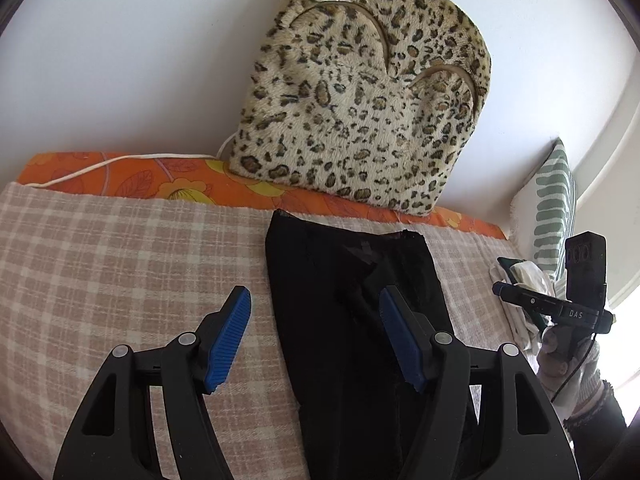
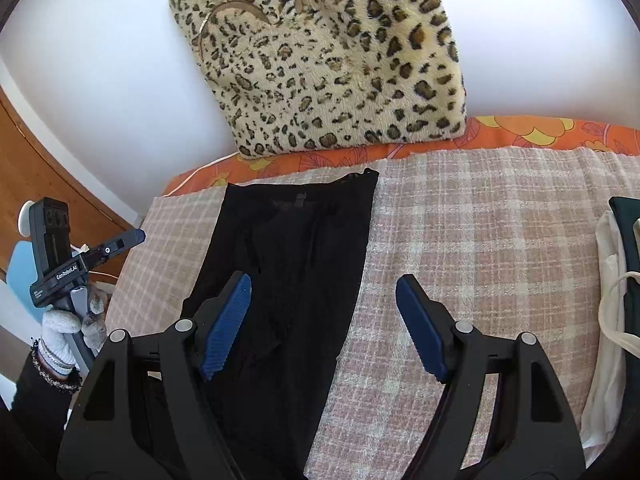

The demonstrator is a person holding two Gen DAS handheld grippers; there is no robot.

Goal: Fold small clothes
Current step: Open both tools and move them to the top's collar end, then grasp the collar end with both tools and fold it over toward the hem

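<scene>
Bed (image 2: 500, 240) first: we see it spread with a pink-and-cream checked blanket (image 1: 120, 260), and an orange floral sheet (image 1: 160, 176) shows along the far edge by the white wall (image 1: 120, 60). Against that wall leans a leopard-print cushion (image 1: 360, 100), standing on the orange strip. A black garment (image 2: 288, 260) lies flat on the blanket as a long band running from just below the cushion toward us (its far end looks like a waistband, though the dark cloth hides the detail). At the right end of the bed we find a striped green-and-white pillow (image 1: 554, 208) and, beside it, a small heap of white and dark green clothes (image 2: 616, 280).

Our left tongs (image 1: 316, 336) stand released over the garment's left edge, one blue pad above the blanket and the other above the black cloth, with nothing gripped. Our right tongs (image 2: 324, 324) are likewise released over the garment's right edge, empty. Each is held in a gloved hand: the right hand (image 1: 560, 360) shows in the left wrist view, the left hand (image 2: 64, 332) in the right wrist view.
</scene>
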